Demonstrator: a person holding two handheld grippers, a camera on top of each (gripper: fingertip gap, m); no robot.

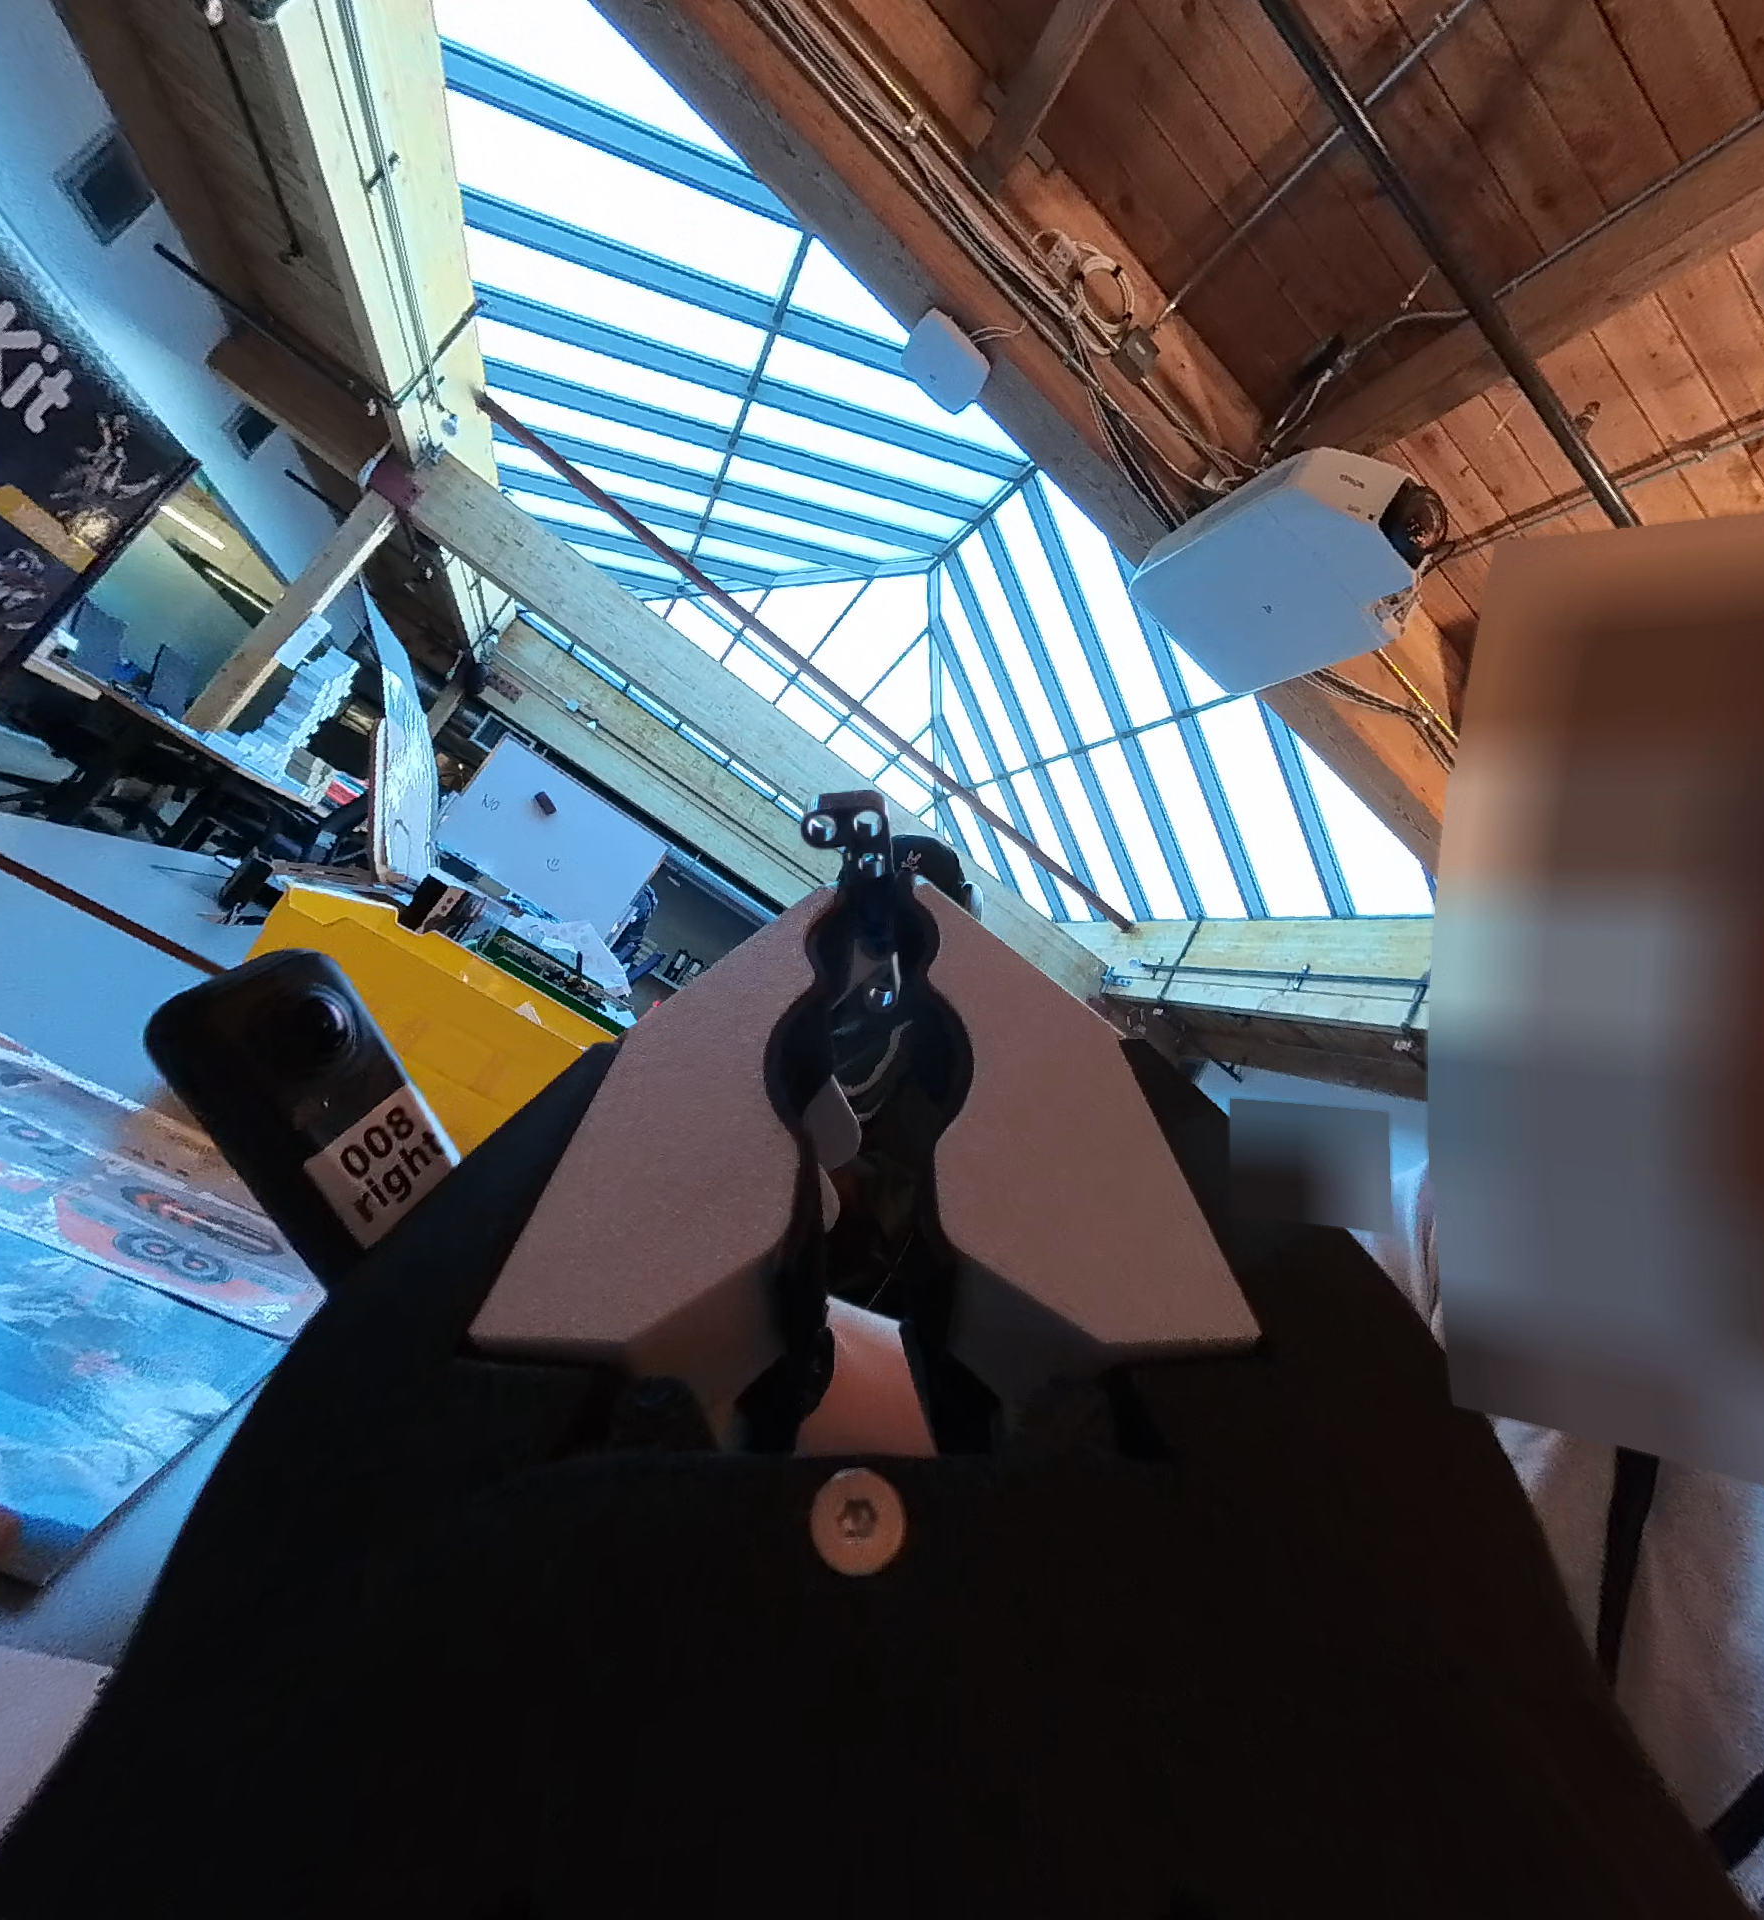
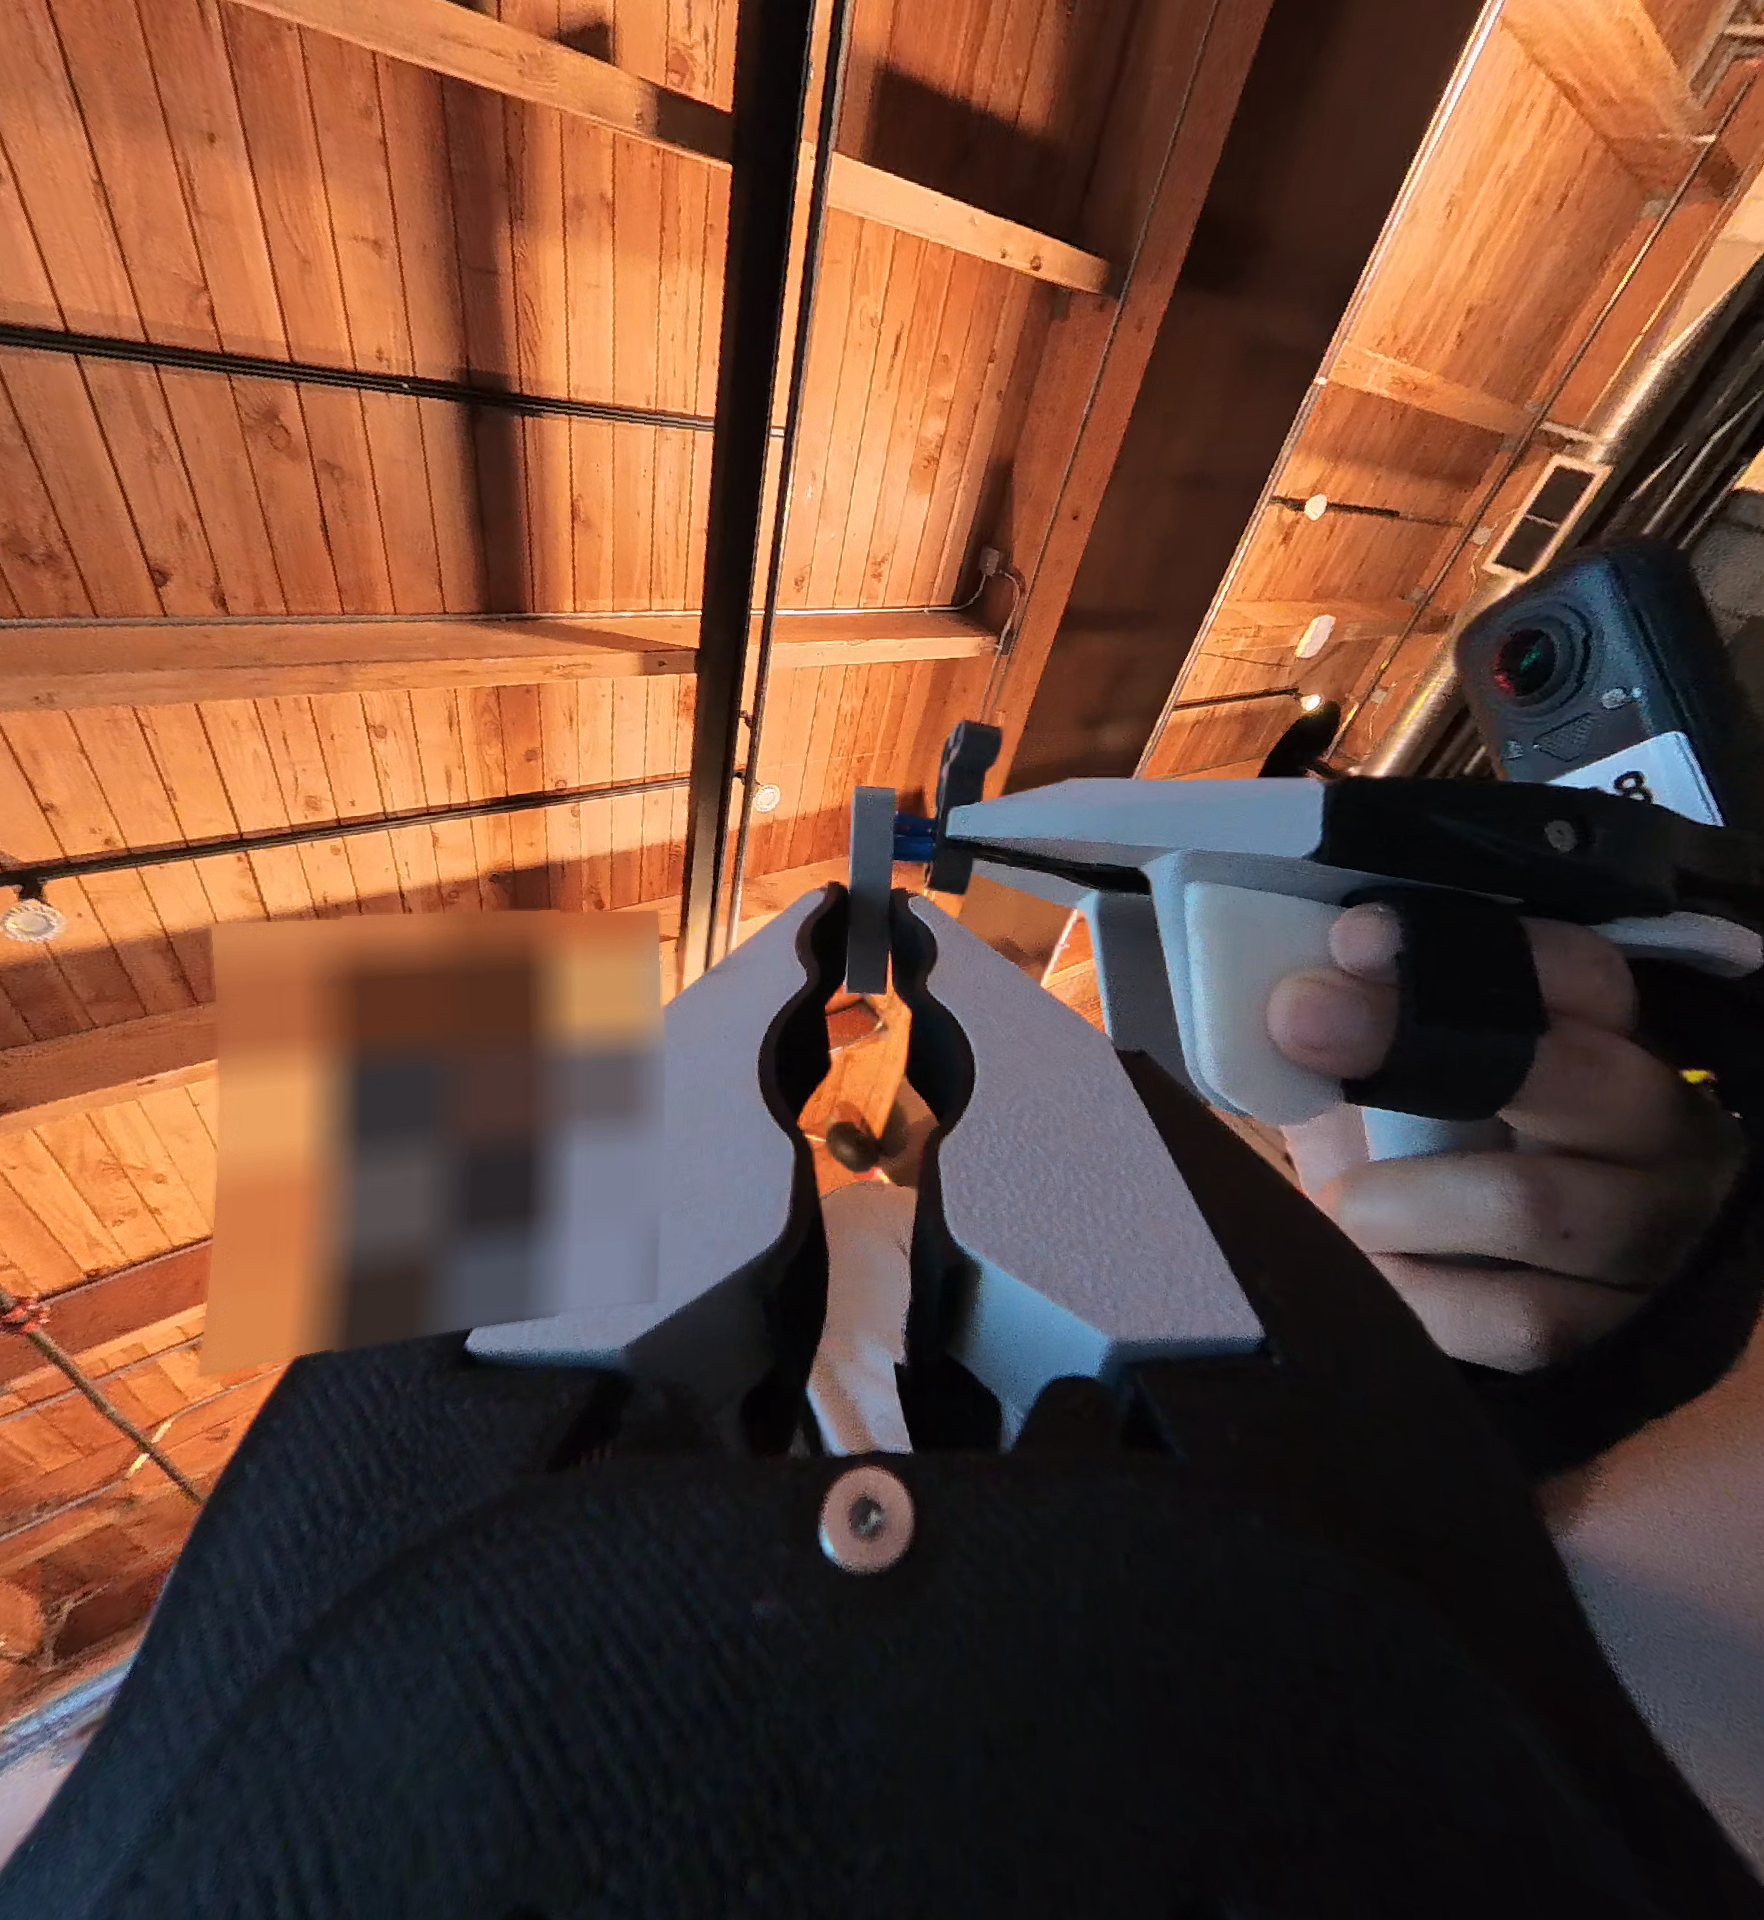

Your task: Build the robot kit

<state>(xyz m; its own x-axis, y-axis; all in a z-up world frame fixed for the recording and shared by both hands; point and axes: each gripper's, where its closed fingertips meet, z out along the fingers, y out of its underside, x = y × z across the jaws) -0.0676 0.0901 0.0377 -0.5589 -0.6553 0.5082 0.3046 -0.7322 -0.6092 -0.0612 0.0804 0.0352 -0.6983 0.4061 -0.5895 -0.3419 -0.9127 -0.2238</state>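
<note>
My left gripper (image 1: 873, 896) points up toward a skylight and is shut on a small black piece with round holes (image 1: 847, 826) that sticks out past its tips. My right gripper (image 2: 870, 920) is shut on a flat grey piece (image 2: 870, 883) held on edge. In the right wrist view the left gripper (image 2: 953, 831) comes in from the right, held by a hand (image 2: 1460, 1143). Its black piece (image 2: 964, 769) sits right beside the grey piece, with a short blue pin (image 2: 914, 829) between them. The right gripper's camera (image 1: 286, 1081) shows at the left of the left wrist view.
A white table (image 1: 47, 935) carries a printed box (image 1: 78, 1247) and a yellow bin (image 1: 421, 997). A white projector (image 1: 1283, 566) hangs from the wooden ceiling (image 2: 338, 416). A person in pale clothing (image 1: 1740, 1558) is close at the right. My two grippers' fingertips are within a few centimetres of each other.
</note>
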